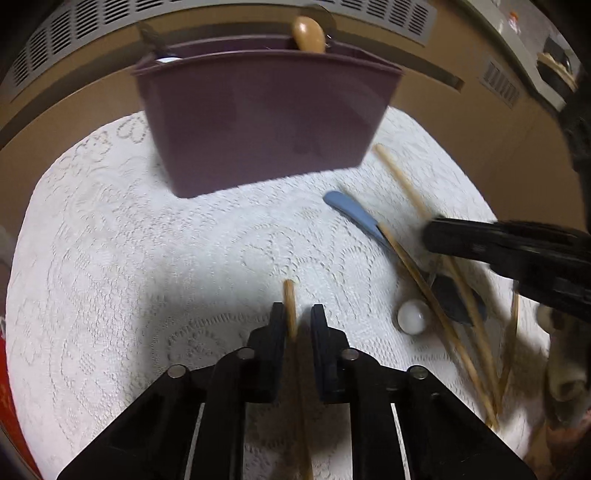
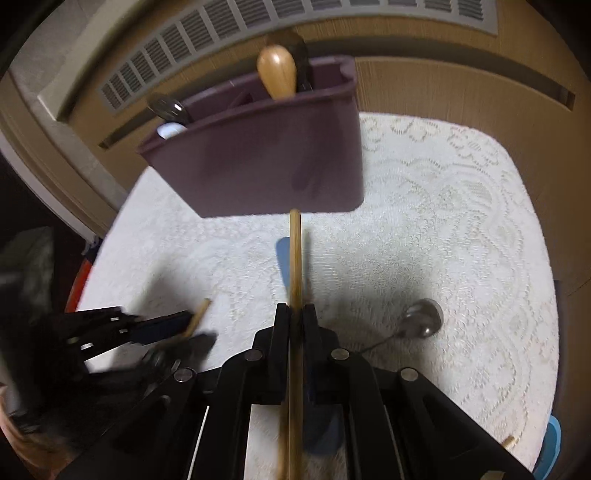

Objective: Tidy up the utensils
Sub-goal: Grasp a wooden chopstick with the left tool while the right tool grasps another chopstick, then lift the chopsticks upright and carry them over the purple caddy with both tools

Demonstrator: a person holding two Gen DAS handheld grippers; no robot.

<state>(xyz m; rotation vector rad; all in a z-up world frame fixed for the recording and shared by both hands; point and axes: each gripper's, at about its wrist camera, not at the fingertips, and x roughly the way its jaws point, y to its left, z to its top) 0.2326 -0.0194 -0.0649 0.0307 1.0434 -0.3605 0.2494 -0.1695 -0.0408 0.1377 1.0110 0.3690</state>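
A purple utensil caddy [image 1: 258, 118] stands at the far side of the white lace cloth [image 1: 147, 240]; it also shows in the right wrist view [image 2: 266, 170], with a wooden spoon [image 2: 277, 74] and dark utensils standing in it. My left gripper [image 1: 297, 314] has a wooden chopstick [image 1: 290, 306] between its fingers, against the left finger with a gap to the right one. My right gripper [image 2: 294, 314] is shut on another wooden chopstick [image 2: 294, 251] that points at the caddy. My right gripper also shows in the left wrist view [image 1: 436, 236], above a pile of chopsticks [image 1: 443, 295].
A blue-handled utensil [image 1: 354, 214] and a small white spoon [image 1: 412, 317] lie among the chopsticks at the right. A metal spoon [image 2: 421, 317] lies on the cloth right of my right gripper. A wooden wall with vents [image 2: 258, 22] stands behind the caddy.
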